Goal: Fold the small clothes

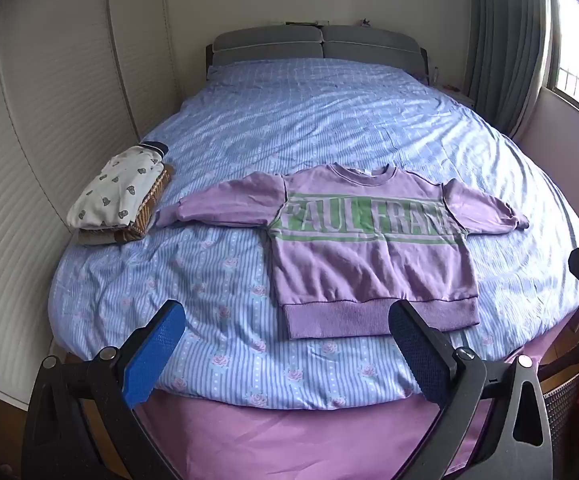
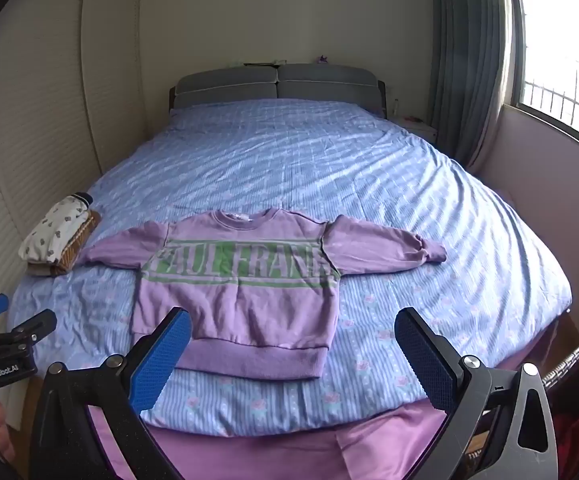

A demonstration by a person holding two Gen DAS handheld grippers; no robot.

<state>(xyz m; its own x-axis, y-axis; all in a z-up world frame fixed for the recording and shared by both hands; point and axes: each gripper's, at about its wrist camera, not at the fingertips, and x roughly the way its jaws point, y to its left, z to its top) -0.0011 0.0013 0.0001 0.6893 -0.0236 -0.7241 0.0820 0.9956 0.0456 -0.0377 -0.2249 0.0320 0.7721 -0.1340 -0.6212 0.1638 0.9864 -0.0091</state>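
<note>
A lilac sweatshirt (image 1: 369, 248) is laid flat, front up, on the blue striped quilt (image 1: 309, 128) near the foot of the bed, sleeves spread to both sides. A stack of folded clothes (image 1: 119, 200) is seen at the quilt's left edge, just beside the left cuff. The left gripper (image 1: 285, 328) and right gripper (image 2: 293, 336) are held above the foot edge, jaws spread wide, nothing between them.
</note>
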